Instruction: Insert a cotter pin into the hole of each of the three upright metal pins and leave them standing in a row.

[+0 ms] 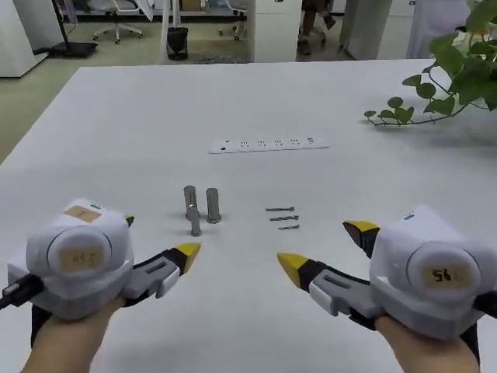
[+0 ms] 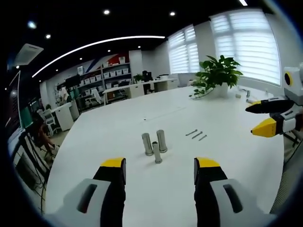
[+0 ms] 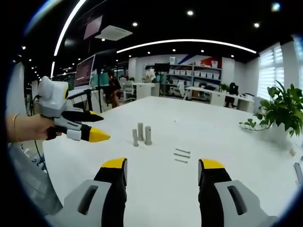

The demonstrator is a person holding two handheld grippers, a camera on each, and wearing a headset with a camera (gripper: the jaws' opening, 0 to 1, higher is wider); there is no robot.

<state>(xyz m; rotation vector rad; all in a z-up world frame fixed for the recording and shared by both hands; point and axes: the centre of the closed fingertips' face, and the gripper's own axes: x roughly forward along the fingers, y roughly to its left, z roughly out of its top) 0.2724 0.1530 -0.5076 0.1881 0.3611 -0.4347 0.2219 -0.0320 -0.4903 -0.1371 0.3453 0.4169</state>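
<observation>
In the head view, the three metal pins stand upright in a tight group on the white worktop, two behind and one in front, so they do not make a clean row. The three cotter pins lie flat just to their right, parallel and apart from each other. The left tool and the right tool hover near the front edge, both with the jaws spread and nothing between them. A power strip lies farther back. In the left gripper view, the released jaws frame the metal pins straight ahead, and the right tool comes in from the right. In the right gripper view, the jaws are also wide, and the cotter pins lie ahead between them, with the metal pins beyond to the left. I judge that the work has not begun and the first step is to pick one cotter pin. It seems wise to take the nearest one by its head end, so the legs stay free, while the left tool holds one metal pin low and steady. The holes are too small to see here, so their direction must be checked first.
</observation>
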